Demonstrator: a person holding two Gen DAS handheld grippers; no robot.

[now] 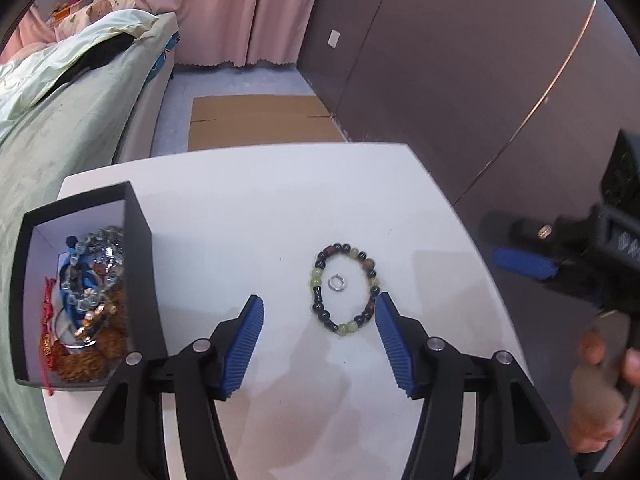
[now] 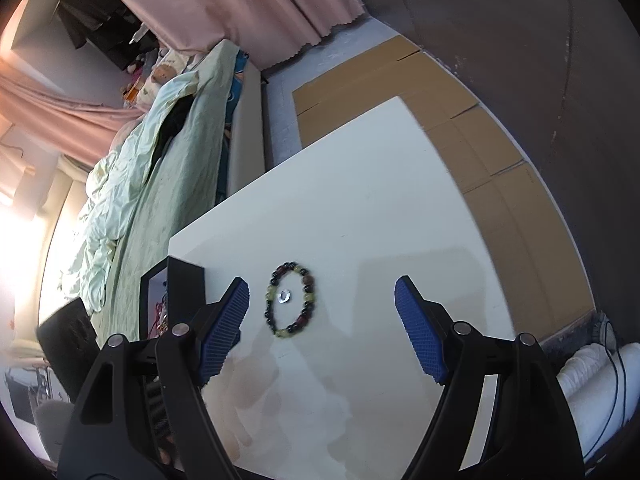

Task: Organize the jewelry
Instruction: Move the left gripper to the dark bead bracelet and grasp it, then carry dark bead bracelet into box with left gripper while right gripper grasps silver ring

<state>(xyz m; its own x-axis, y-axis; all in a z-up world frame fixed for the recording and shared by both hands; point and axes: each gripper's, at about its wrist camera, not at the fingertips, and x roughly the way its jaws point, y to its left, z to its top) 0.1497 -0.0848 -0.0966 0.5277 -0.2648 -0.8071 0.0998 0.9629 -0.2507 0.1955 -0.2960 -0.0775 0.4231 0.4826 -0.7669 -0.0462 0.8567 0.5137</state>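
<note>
A beaded bracelet (image 1: 345, 288) of dark, green and reddish beads lies flat on the white table (image 1: 248, 224), with a small silver ring (image 1: 338, 282) inside its loop. My left gripper (image 1: 319, 304) is open just short of the bracelet; its right pad sits next to the loop's near right side. A black open box (image 1: 138, 264) at the table's left edge holds several bracelets and cords (image 1: 90, 292). In the right wrist view the bracelet (image 2: 290, 300) and ring (image 2: 285, 296) lie ahead, nearer the left pad. My right gripper (image 2: 322, 296) is open and holds nothing.
A bed with a pale green cover (image 1: 60, 128) runs along the table's left side. Flat cardboard (image 1: 260, 120) lies on the floor beyond the table, before pink curtains (image 1: 240, 12). A dark wall panel (image 1: 460, 80) stands on the right. The other gripper and a hand (image 1: 596, 392) show at right.
</note>
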